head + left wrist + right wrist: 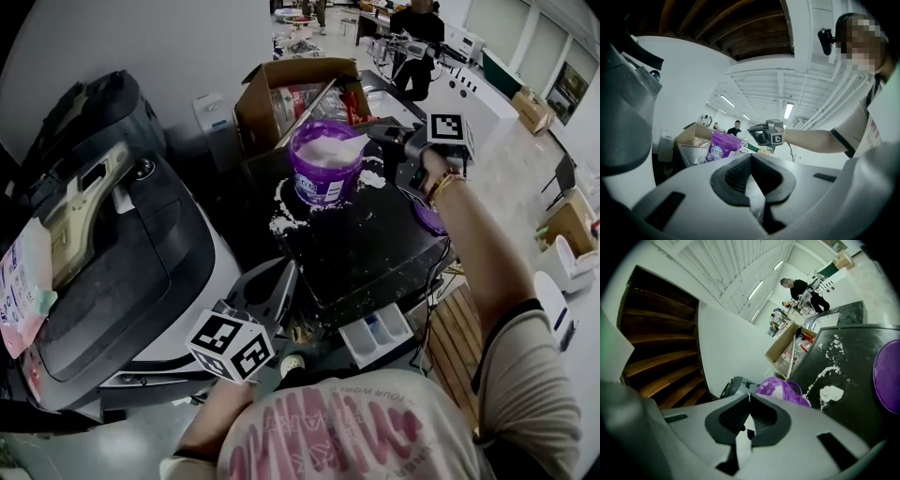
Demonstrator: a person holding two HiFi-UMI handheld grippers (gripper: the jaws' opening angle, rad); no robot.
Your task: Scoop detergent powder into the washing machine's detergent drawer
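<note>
Shows the right gripper [749, 396] with its jaws pressed together, only a thin white sliver at the tips, too small to identify. Places it just beside the purple detergent tub [324, 161], at the tub's 3 o'clock in the head view, raised over the black worktop [375, 244] that forms the washing machine's top. Shows the tub open, upright and heaped with white powder [328, 148], near 12 o'clock of the head view. Finds spilled powder [283, 221] scattered on the worktop from the tub's 6 to 8 o'clock. Finds a purple lid [429, 218] lying flat at the tub's 4 o'clock, partly hidden under the right forearm.

Shows the left gripper [752, 155] with jaws likewise together and nothing between them, held low at 7 o'clock from the tub, off the worktop's near left corner. Places the detergent drawer [379, 333], white and pulled out of the machine's front with its compartments open to view, at 5 o'clock from the tub and near the left gripper's 3 o'clock.

Farther out: an open cardboard box [281, 98] at the tub's 11 o'clock, a grey and white appliance [141, 262] at 8 o'clock, and a person [417, 37] well back at 1 o'clock.
</note>
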